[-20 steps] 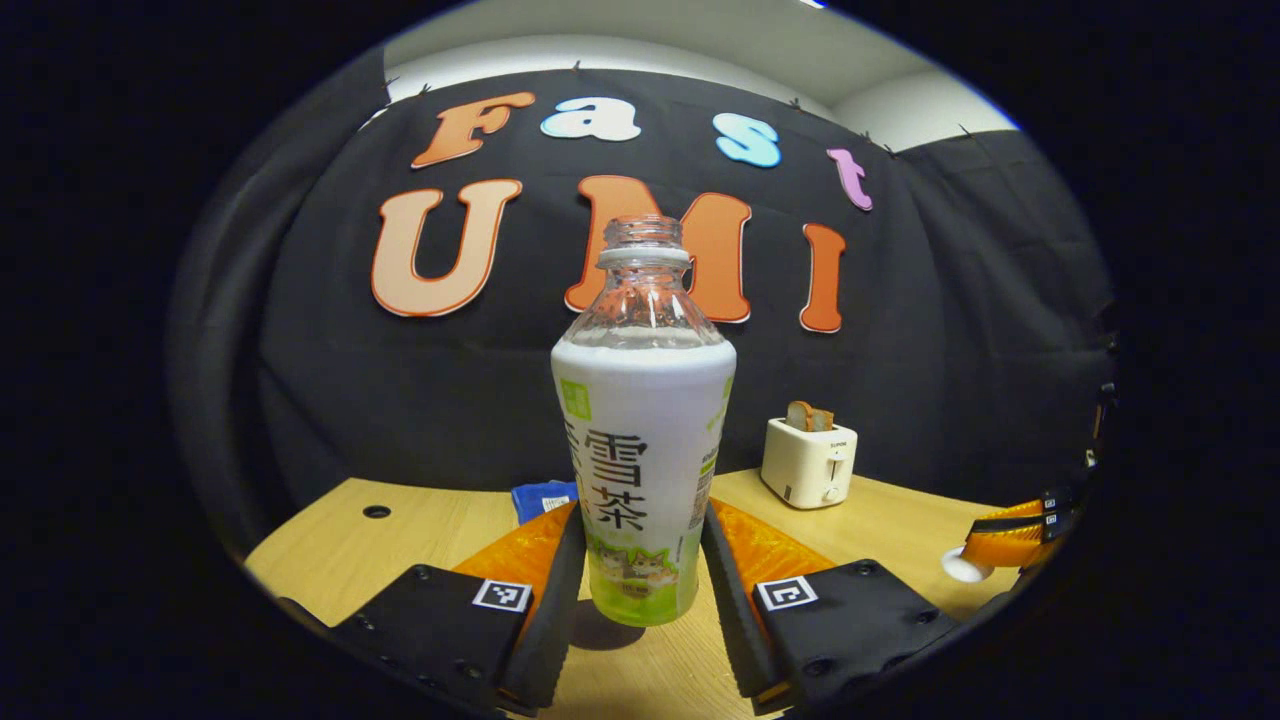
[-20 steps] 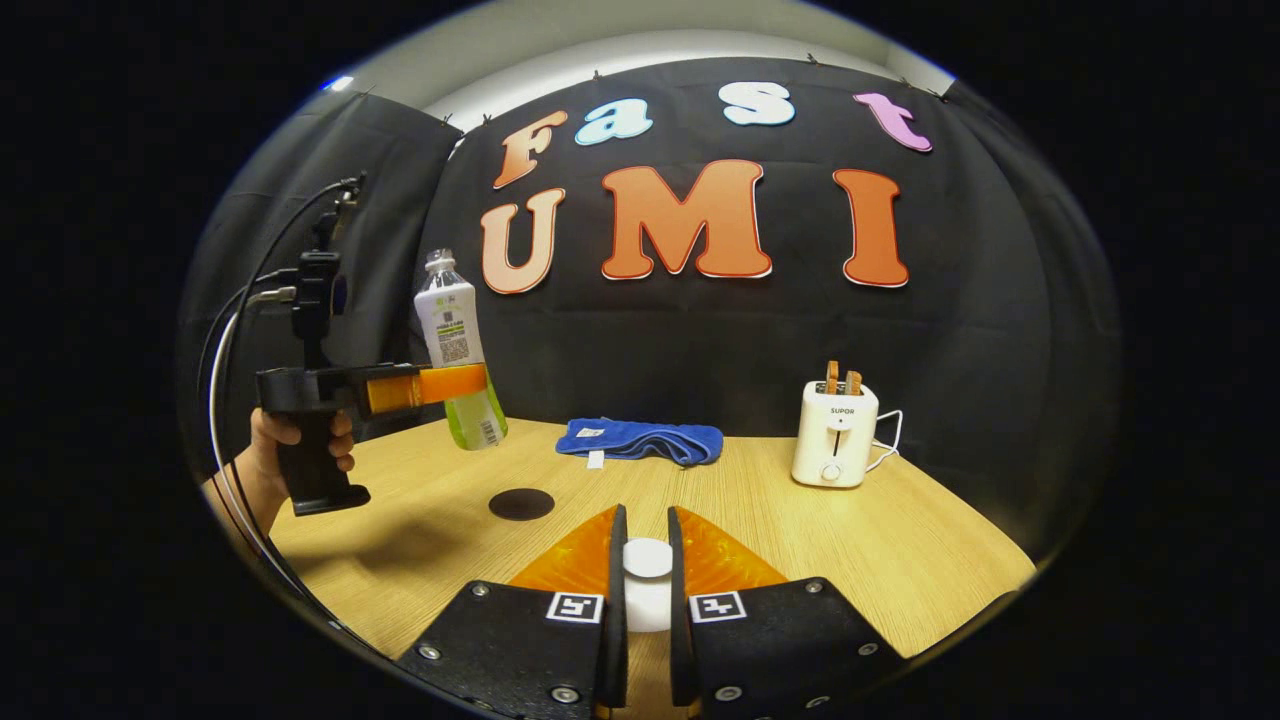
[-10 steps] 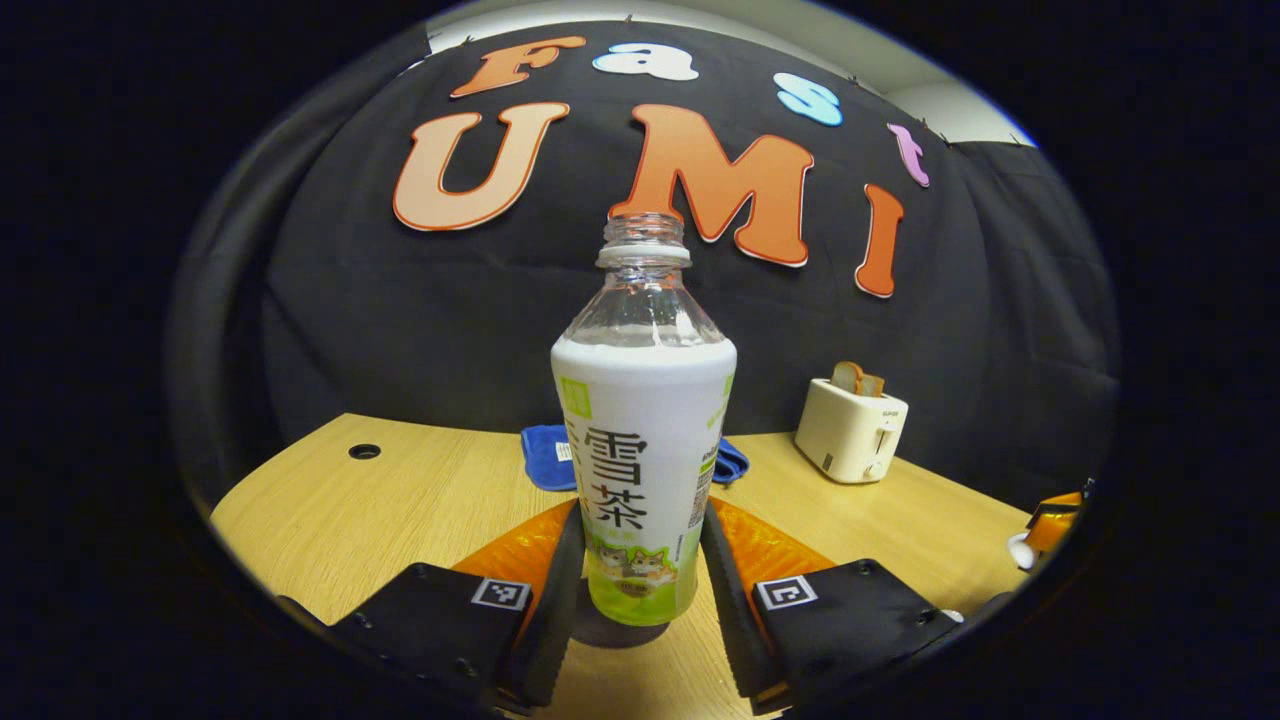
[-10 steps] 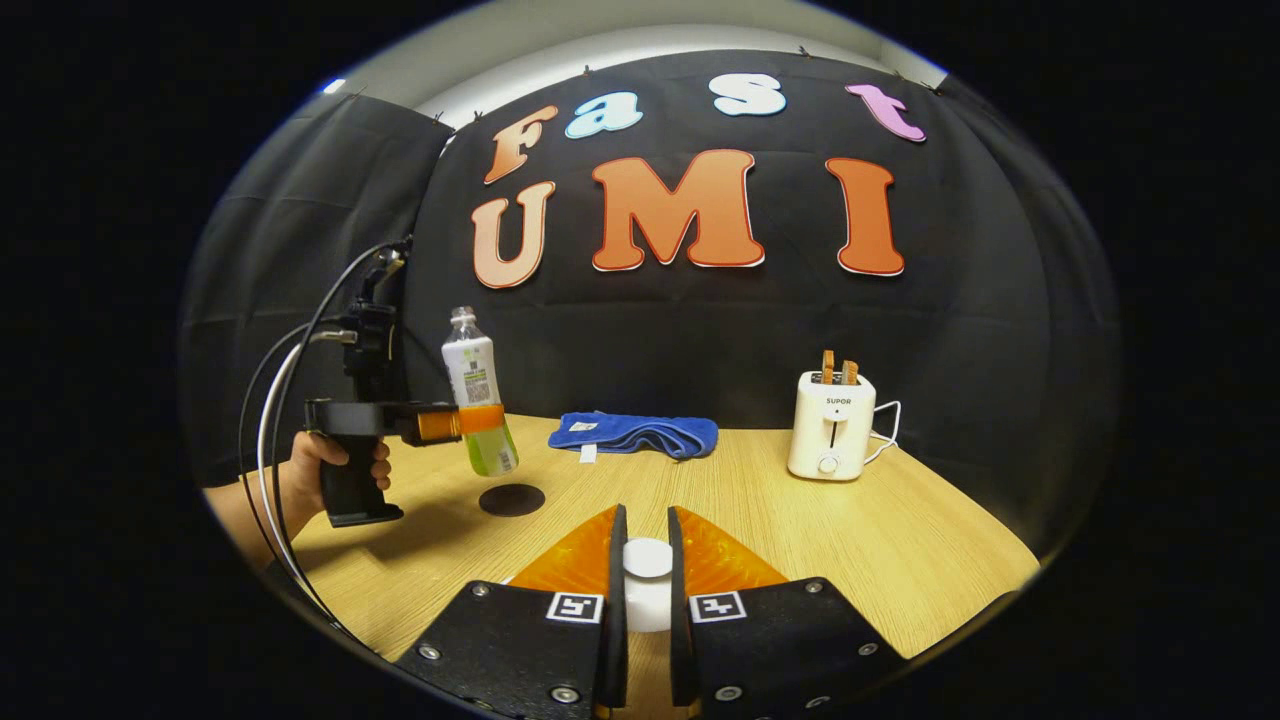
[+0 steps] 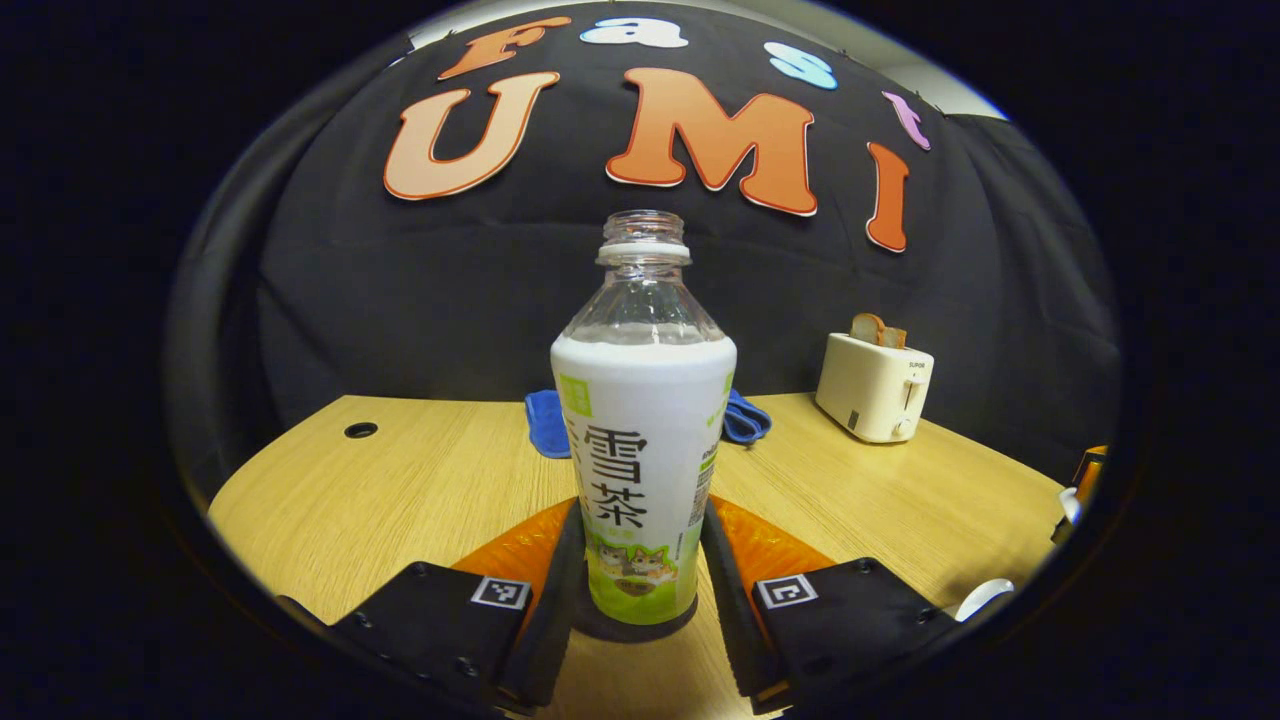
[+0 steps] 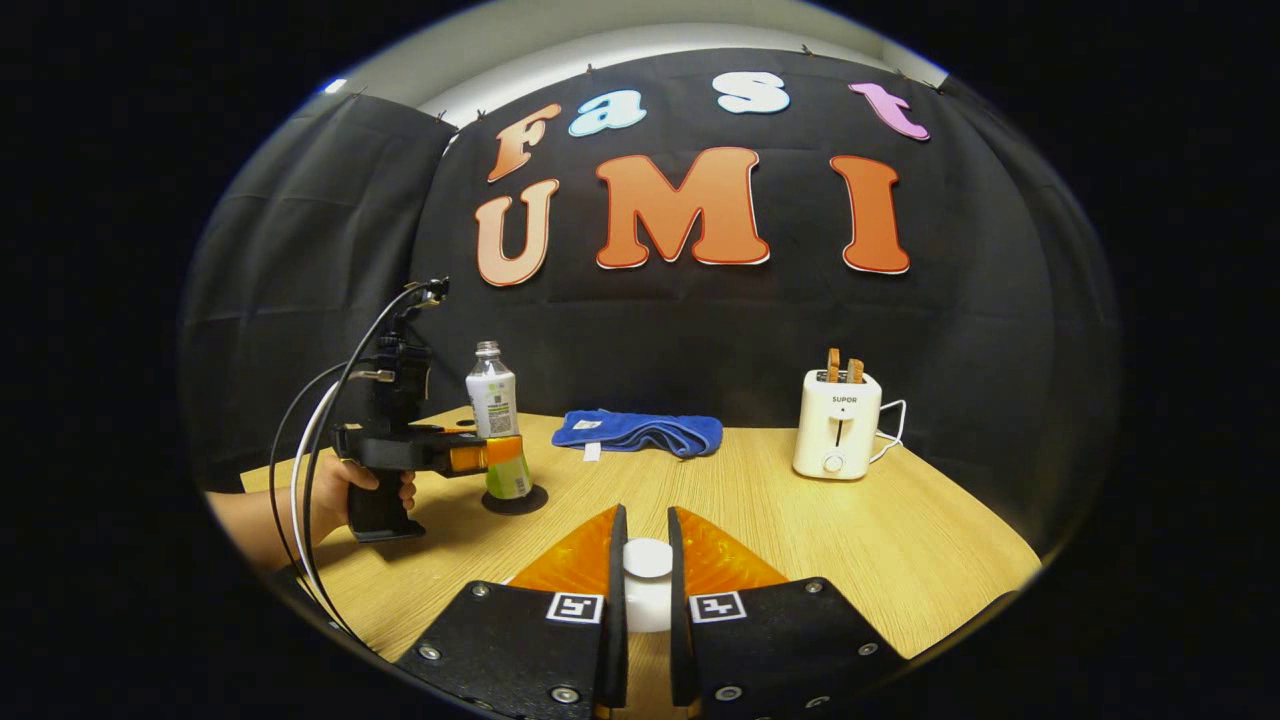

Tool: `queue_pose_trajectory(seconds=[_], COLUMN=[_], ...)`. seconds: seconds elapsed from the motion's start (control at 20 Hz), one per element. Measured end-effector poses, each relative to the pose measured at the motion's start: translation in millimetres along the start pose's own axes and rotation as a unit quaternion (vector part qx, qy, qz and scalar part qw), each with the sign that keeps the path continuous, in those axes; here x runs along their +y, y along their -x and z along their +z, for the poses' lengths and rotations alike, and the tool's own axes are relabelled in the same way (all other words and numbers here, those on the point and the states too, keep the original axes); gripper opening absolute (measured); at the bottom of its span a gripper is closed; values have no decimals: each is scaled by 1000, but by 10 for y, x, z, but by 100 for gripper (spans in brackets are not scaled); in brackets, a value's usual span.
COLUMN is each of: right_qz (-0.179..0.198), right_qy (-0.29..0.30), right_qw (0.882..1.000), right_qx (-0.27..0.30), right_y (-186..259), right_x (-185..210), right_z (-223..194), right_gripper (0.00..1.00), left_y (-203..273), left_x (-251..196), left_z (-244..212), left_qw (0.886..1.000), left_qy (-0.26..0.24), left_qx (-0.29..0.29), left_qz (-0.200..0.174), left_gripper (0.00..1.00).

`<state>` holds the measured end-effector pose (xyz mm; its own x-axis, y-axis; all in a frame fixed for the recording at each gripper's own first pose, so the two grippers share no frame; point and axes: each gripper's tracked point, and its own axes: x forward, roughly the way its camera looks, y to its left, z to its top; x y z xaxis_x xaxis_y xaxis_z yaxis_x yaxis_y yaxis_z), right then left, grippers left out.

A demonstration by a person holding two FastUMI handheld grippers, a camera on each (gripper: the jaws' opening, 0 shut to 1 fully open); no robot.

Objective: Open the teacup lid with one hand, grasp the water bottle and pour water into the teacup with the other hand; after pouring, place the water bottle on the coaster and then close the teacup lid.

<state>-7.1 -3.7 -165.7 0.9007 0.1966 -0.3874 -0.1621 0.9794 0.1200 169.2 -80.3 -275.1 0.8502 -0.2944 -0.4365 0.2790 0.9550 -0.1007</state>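
Both pairs of jaws are clamped tight: the left gripper [image 5: 640,560] has its two fingers pressed against the lower sides of the water bottle [image 5: 642,440], and the right gripper [image 6: 647,585] pinches the white teacup lid [image 6: 647,560] between its fingers, held above the table.

Going from the biggest things down, the wooden table [image 5: 400,490] spreads across the booth, pale and grained, with a small round hole near its far left corner in the left gripper view. On its far side sits a white toaster [image 6: 836,435] with two slices of bread [image 6: 842,364] standing up out of the slots, well apart from everything else. A blue cloth [image 6: 640,432] lies crumpled near the back edge, behind the bottle.

From the right gripper view the left gripper [image 6: 470,456] shows farther off at the left, gripped by a hand [image 6: 345,490], with cables looping up from it. The water bottle [image 6: 497,420] stands upright with no cap on its clear neck, and its green base rests on the dark round coaster [image 6: 514,500]. In the left gripper view the coaster [image 5: 635,625] peeks out as a dark disc under the bottle's foot.

At the lower right rim of the left gripper view a curved white edge [image 5: 985,597] shows; I cannot tell for certain what it is.
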Motion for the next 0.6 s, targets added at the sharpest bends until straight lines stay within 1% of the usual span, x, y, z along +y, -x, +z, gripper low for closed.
queue_pose_trajectory(seconds=[0.05,0.2,0.3,0.35,0.4,0.45,0.55,0.6], right_qz=[0,2,4,4,4,5,6,6], right_qy=[1,2,1,2,3,5,7,7], right_qw=[1000,1000,1000,1000,1000,1000,1000,1000], right_qx=[1,5,7,8,9,11,13,13], right_y=[-2,14,12,18,24,20,15,6], right_x=[3,13,28,37,41,54,69,80], right_z=[-7,-28,-37,-40,-49,-62,-79,-80], right_gripper=[17,17,17,17,17,17,17,17], left_y=[-14,-66,-108,-117,-143,-140,-134,-147], left_x=[-3,-3,6,22,16,3,17,20], left_z=[-27,-74,-120,-129,-96,-100,-132,-115], left_qw=[1000,1000,1000,1000,1000,1000,1000,1000], left_qy=[-1,-4,-10,-13,-13,-14,-13,-15], left_qx=[1,3,12,12,5,4,10,7], left_qz=[2,5,5,7,5,4,9,11], left_gripper=[70,65,65,70,70,65,66,68])
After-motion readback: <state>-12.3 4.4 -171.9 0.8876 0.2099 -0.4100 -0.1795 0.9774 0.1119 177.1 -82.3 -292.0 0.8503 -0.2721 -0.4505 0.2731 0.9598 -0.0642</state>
